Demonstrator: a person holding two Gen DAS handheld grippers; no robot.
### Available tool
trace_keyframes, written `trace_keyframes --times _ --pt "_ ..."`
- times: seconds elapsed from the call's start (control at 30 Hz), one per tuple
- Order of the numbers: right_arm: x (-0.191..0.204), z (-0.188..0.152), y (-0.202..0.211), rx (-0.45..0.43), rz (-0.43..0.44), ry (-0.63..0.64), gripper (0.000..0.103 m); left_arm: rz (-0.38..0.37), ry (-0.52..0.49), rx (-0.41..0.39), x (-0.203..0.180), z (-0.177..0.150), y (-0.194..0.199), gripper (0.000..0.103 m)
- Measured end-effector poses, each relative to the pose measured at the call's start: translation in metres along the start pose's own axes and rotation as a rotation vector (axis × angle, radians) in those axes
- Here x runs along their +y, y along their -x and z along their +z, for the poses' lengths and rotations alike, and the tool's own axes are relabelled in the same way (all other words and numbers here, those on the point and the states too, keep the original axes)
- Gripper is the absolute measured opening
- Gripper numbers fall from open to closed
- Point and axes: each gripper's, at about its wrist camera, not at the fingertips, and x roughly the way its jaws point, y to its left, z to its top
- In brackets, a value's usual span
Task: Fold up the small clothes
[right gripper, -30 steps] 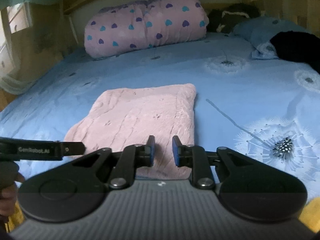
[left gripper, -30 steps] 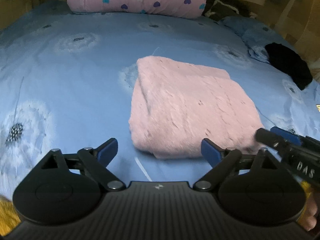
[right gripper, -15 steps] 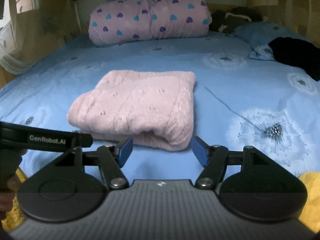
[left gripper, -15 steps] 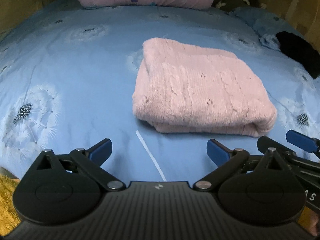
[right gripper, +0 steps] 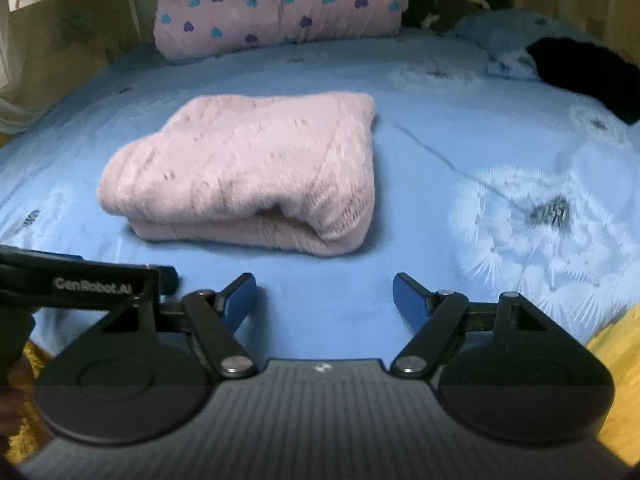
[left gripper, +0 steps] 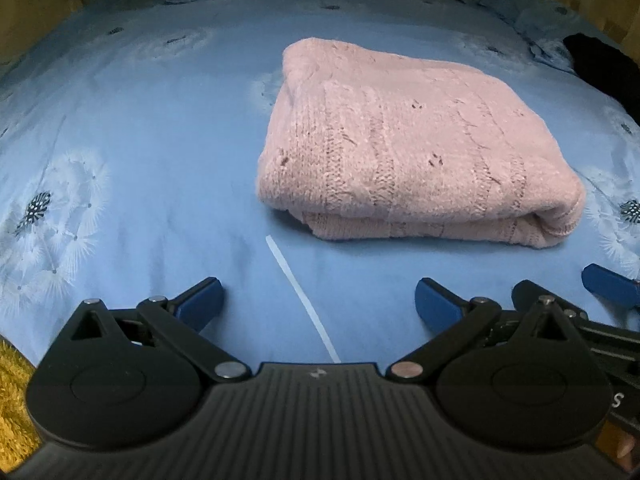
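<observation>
A pink knitted sweater point(left gripper: 408, 144) lies folded into a thick rectangle on the blue bedsheet; it also shows in the right wrist view point(right gripper: 256, 172). My left gripper point(left gripper: 318, 300) is open and empty, held back from the sweater's near edge. My right gripper point(right gripper: 324, 292) is open and empty, also short of the sweater's near folded edge. A blue fingertip of the right gripper point(left gripper: 608, 284) shows at the right of the left wrist view, and the left gripper's black body point(right gripper: 80, 280) shows at the left of the right wrist view.
A pink rolled quilt with heart print point(right gripper: 280, 4) lies at the head of the bed. A black garment point(right gripper: 588, 72) and a blue pillow point(right gripper: 496, 36) lie at the far right. The blue dandelion-print sheet point(left gripper: 120, 128) covers the bed; yellow fabric point(right gripper: 616, 344) borders its near edge.
My right gripper has opened, letting go of the sweater's near edge. Both grippers have drawn back toward the bed's near edge, so the folded sweater now lies farther ahead.
</observation>
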Motion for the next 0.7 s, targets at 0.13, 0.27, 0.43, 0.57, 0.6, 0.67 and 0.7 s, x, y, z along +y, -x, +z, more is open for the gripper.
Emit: trace_keyframes --times 0.13,0.27,0.43,0.57,0.6,0.67,0.7 --pt "0.0022 -0.0032 -0.0022 -0.007 -0.007 0.018 0.077 0.008 -0.006 -0.004 -0.0010 -0.0003 -0.0029 0.103" --pt "0.0020 -0.0039 -0.0032 -0.008 -0.005 0.013 0.077 0.010 -0.008 -0.004 -0.0024 0.0003 -0.0039 0.103" --pt "0.0017 -0.0036 -0.0037 -0.008 -0.004 0.012 0.077 0.011 -0.011 -0.006 -0.0020 0.0005 -0.0043 0.103" --pt "0.0014 -0.0032 -0.0038 -0.008 -0.004 0.014 0.077 0.011 -0.011 -0.006 -0.0024 0.0004 -0.0045 0.103" --pt "0.0015 -0.0033 -0.0038 -0.008 -0.004 0.013 0.077 0.011 -0.010 -0.005 -0.0023 0.0004 -0.0042 0.103" --pt "0.0013 -0.0032 -0.0039 -0.008 -0.004 0.014 0.077 0.011 -0.010 -0.005 -0.0024 0.0005 -0.0045 0.103" --pt "0.0014 -0.0033 -0.0039 -0.008 -0.004 0.014 0.077 0.011 -0.010 -0.005 -0.0025 0.0005 -0.0045 0.103"
